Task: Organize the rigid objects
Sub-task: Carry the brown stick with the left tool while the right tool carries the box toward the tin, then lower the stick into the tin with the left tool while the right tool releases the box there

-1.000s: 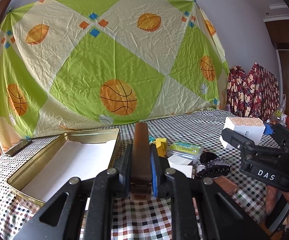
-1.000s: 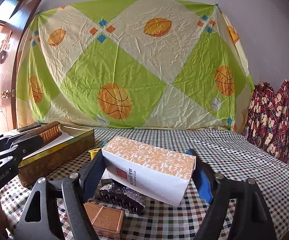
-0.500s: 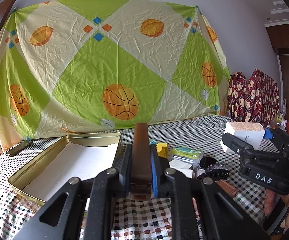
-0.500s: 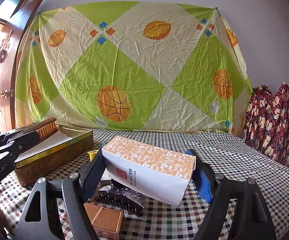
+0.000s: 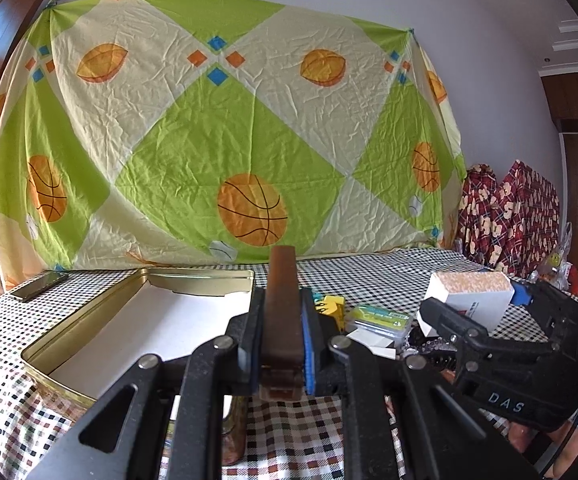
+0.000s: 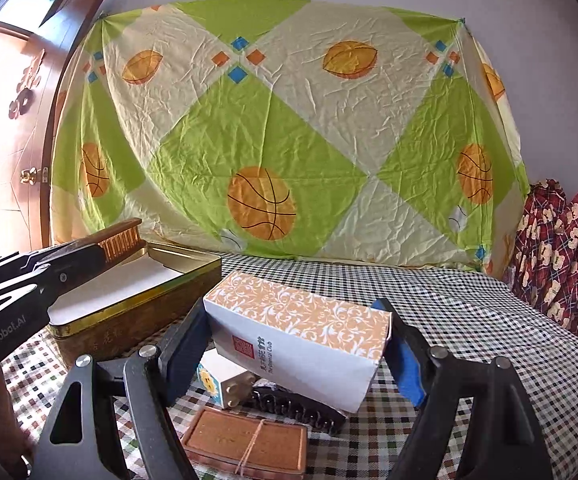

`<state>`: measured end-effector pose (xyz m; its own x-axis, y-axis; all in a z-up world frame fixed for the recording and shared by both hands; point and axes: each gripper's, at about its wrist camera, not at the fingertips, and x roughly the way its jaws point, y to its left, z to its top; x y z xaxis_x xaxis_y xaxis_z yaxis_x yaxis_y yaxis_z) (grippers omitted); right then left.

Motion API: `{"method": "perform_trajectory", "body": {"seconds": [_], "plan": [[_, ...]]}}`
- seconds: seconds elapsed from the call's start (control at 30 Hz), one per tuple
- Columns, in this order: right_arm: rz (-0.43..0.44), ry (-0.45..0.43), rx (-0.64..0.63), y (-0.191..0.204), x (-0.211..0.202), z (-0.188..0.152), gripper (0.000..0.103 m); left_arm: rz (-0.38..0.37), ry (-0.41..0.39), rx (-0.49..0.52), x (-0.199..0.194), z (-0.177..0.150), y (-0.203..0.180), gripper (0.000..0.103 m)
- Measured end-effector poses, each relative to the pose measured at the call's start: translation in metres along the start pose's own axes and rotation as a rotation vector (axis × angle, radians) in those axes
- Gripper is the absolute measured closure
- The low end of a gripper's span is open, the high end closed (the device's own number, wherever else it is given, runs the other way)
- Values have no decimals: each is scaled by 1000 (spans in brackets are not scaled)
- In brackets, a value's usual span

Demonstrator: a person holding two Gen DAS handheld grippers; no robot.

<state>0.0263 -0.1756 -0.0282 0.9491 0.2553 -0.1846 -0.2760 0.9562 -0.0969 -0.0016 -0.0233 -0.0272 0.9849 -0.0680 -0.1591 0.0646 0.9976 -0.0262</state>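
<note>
Taking the gold tin (image 5: 89,322) as the landmark: it sits open on the checked tablecloth (image 5: 369,276), its floor lined with white, and a dark phone (image 5: 39,285) lies beyond its far left corner near the table edge.

Just right of the tin, the left gripper (image 5: 281,280) has its jaws clamped together on a brown wooden brush (image 5: 283,304), held narrow side up with the handle pointing away from the camera. In the right wrist view the same brush (image 6: 119,238) hangs above the tin's (image 6: 137,316) near left rim, bristles pointing down, clear of the white lining.

Further right of the tin lies a small cluster on the cloth: a yellow piece (image 5: 331,306), a clear case with a green label (image 5: 381,318), and a dark toothed hair clip (image 6: 293,404) that is mostly hidden in the left view. A small white box with a sun print (image 6: 225,378) and a flat brown tablet tied with string (image 6: 245,442) lie there too, in front of the tin's right end.

Furthest right, the right gripper (image 6: 297,340) has its jaws wide but pressed against the two ends of a white box with an orange floral top (image 6: 301,332). The box is tilted and appears lifted above the clip, though whether it touches anything below is hard to tell. From the left wrist view the same box (image 5: 469,294) sits well right of the tin.
</note>
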Motion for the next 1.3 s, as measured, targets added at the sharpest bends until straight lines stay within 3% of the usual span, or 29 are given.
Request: {"method": "perform_trajectory", "body": {"seconds": [0.67, 1.3], "plan": [[142, 54, -66, 60, 12, 7, 22, 99, 14, -84, -5, 0, 57, 89], [272, 175, -107, 100, 39, 25, 22, 153, 152, -143, 15, 3, 108, 89]]}}
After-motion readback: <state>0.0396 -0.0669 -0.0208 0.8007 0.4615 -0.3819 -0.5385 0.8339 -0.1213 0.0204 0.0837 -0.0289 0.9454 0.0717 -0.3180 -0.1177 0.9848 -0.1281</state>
